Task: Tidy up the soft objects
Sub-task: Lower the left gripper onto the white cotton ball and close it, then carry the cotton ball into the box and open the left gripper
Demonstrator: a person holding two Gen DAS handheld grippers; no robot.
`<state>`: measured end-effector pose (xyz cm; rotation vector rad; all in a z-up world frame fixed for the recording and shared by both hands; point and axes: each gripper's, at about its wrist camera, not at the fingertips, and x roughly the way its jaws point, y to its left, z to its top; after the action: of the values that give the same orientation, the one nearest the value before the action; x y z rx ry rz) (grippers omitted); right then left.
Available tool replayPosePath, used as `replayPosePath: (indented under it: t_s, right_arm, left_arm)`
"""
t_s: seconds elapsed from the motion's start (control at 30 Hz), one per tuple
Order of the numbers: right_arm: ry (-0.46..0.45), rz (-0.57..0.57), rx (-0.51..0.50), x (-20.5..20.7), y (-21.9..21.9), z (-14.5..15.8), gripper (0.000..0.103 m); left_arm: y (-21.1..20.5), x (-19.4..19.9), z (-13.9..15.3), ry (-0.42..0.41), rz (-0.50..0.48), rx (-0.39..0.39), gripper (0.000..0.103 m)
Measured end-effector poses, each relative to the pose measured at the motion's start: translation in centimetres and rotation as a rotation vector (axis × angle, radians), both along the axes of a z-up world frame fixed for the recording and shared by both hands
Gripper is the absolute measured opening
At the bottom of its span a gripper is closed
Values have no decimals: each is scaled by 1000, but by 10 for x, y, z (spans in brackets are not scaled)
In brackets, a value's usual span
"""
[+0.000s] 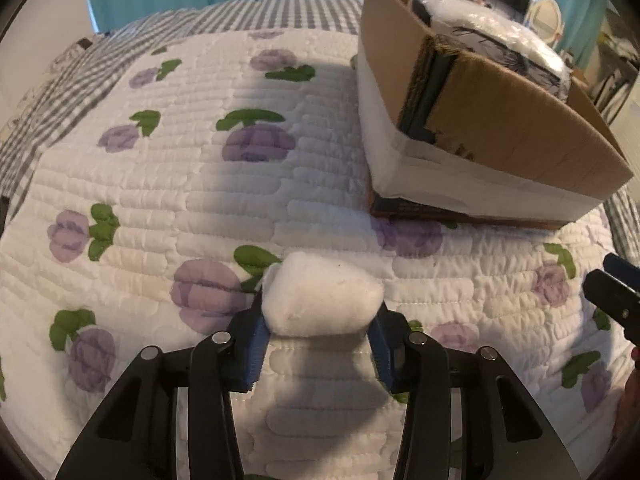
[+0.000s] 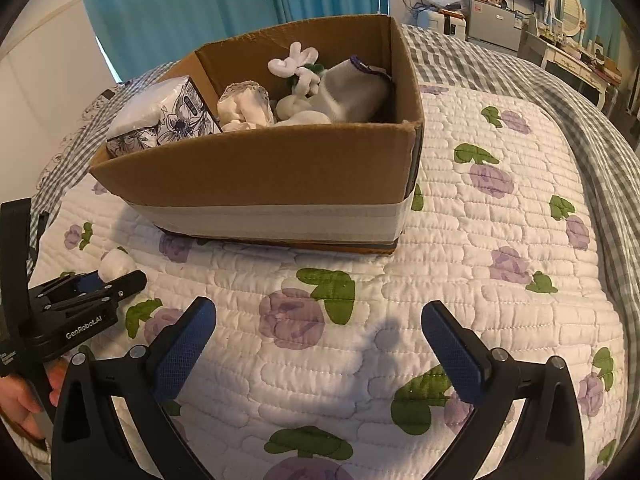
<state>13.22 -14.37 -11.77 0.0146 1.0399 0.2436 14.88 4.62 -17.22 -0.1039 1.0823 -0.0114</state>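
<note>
White soft bundle (image 1: 320, 300) lies crosswise, long axis 9-to-3 o'clock, clamped in the left gripper (image 1: 318, 344) jaws above the quilt (image 1: 200, 200). Right gripper (image 2: 318, 344) jaws stand wide, holding nothing; cardboard box (image 2: 272, 176) at 12 o'clock.

Floral quilt (image 2: 460, 240) — teal curtains (image 2: 180, 4).

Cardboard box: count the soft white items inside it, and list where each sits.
About 4 in the cardboard box: a wrapped pack at left, a rolled white bundle beside it, a knotted white plush at the back, and a grey-white sock at right. More may lie hidden below.
</note>
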Motion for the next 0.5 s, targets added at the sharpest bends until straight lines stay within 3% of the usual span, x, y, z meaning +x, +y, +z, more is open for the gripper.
replayPosePath:
  t_s: [0.27, 0.5]
  right_arm:
    - [-59, -15, 11, -13, -4, 21, 103]
    - [-169, -52, 64, -25, -22, 71, 103]
  left_arm:
    - [-10, -25, 35, -84, -50, 27, 41]
    - [-44, -50, 106, -250, -156, 40, 41]
